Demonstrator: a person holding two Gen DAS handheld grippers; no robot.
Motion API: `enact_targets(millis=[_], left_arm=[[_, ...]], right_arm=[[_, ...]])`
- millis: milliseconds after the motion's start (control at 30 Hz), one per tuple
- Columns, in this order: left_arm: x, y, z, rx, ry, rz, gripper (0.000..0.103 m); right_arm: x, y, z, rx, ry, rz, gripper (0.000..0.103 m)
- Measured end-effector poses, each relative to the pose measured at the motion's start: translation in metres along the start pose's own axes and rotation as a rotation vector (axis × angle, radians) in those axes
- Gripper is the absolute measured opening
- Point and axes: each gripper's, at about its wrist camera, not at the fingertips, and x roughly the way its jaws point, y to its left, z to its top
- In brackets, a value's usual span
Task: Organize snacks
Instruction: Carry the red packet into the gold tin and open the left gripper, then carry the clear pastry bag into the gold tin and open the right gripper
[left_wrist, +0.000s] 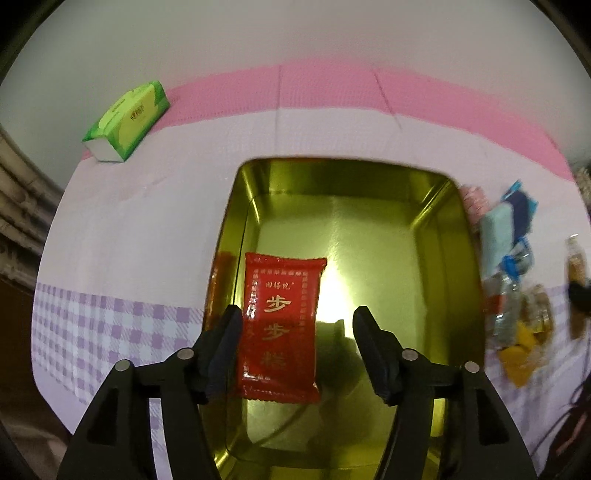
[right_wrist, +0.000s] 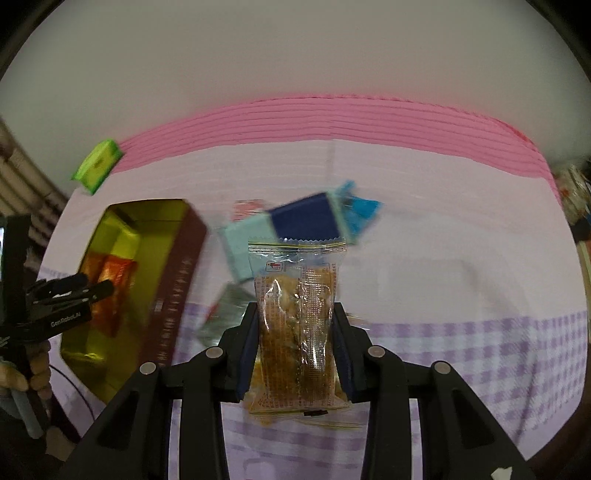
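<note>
A gold tin box (left_wrist: 436, 206) stands open on the table; it also shows at the left of the right wrist view (right_wrist: 110, 221). A red snack packet (left_wrist: 282, 325) with gold characters lies inside it near the left wall. My left gripper (left_wrist: 297, 350) is open above the tin, its left finger (left_wrist: 225, 343) beside the packet's edge. My right gripper (right_wrist: 295, 347) is shut on a clear packet of brown snack (right_wrist: 299, 317) and holds it above the table. Several loose snacks, a pale teal one (right_wrist: 243, 247) and a dark blue one (right_wrist: 310, 218), lie beyond it.
A green tissue pack (left_wrist: 127, 120) sits at the far left by the wall, also in the right wrist view (right_wrist: 96, 166). A snack pile (left_wrist: 517, 295) lies right of the tin. The cloth is white with pink band and purple check.
</note>
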Motion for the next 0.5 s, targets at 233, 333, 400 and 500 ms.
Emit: enact_targets(millis=[233, 333, 400, 500], left_arm=[[-0.028, 0.03, -0.006, -0.084, -0.069, 0.015, 0.07], [-0.035, 0.052, -0.014, -0.148, -0.086, 0.04, 0.072], [-0.037, 0.067, -0.019, -0.186, -0.094, 0.069, 0.072], [-0.037, 0.082, -0.028, -0.229, -0.093, 0.102, 0.073]], right_arm=[[0.007, 0.053, 0.004, -0.069, 0.006, 0.083, 0.034], [0.013, 0.078, 0.005, -0.092, 0.011, 0.113, 0.034], [0.018, 0.094, 0.003, -0.111, 0.018, 0.134, 0.034], [0.025, 0.117, 0.002, -0.139, 0.032, 0.16, 0.034]])
